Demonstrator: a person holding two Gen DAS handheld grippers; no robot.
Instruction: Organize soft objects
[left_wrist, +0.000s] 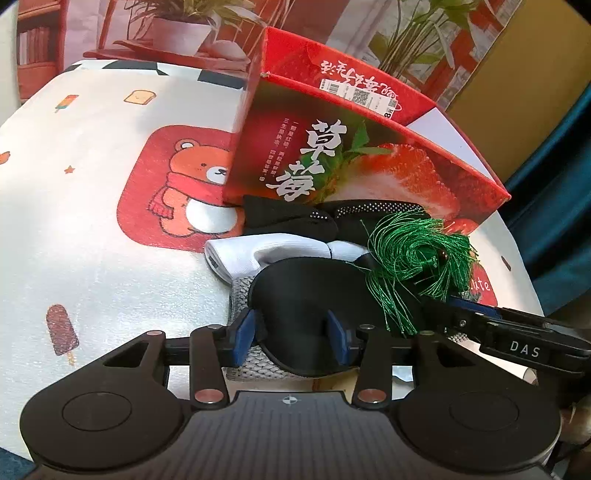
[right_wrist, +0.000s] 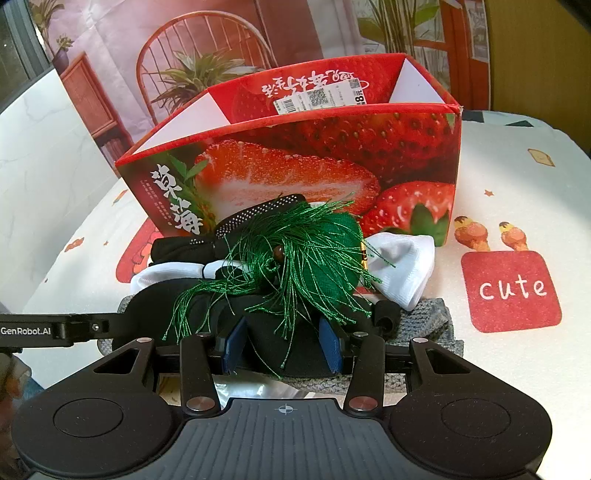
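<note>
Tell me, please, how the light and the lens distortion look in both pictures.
Left wrist view: sunlight washes out the tablecloth at left; the strawberry box bows from fisheye. Right wrist view: softer light, box rim curved, corners dark, green tassel sharp.

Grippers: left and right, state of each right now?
Left gripper: eye mask between the pads; whether it grips cannot be told.
Right gripper: closed on the eye mask.

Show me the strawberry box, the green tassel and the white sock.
strawberry box (right_wrist: 295, 173), right wrist view, front wall
green tassel (right_wrist: 295, 254), right wrist view, middle of its threads
white sock (right_wrist: 402, 266), right wrist view, its middle
</note>
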